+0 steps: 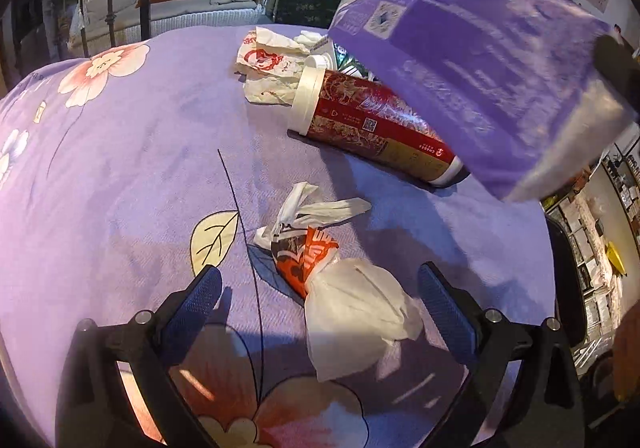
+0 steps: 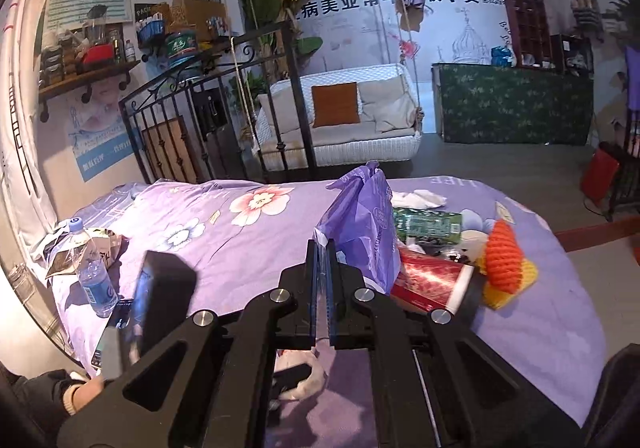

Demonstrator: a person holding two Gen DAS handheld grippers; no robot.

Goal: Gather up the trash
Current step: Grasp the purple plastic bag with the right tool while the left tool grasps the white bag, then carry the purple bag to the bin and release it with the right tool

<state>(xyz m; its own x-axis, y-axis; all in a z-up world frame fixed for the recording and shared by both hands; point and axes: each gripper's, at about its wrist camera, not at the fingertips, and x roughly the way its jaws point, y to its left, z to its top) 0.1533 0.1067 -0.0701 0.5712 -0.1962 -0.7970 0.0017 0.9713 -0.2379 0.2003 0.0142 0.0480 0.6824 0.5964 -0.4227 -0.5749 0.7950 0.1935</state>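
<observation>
A lilac floral bedsheet [image 1: 120, 176] carries a red canister [image 1: 372, 124] and crumpled wrappers; the right gripper [image 2: 323, 248] pinches a purple plastic bag [image 2: 362, 216]; the left gripper [image 1: 320, 288] gapes wide above a tied bag [image 1: 340, 288]; a white sofa [image 2: 340, 120] stands beyond

Purple plastic bag [image 2: 360, 224] hangs lifted above red cup [image 1: 372, 124] and knotted wrapper [image 1: 320, 268].

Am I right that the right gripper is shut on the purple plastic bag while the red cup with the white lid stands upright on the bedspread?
Not quite: the red cup lies on its side on the bedspread, as the left wrist view shows. The rest holds: the right gripper is shut on the purple plastic bag, seen in the right wrist view.
</observation>
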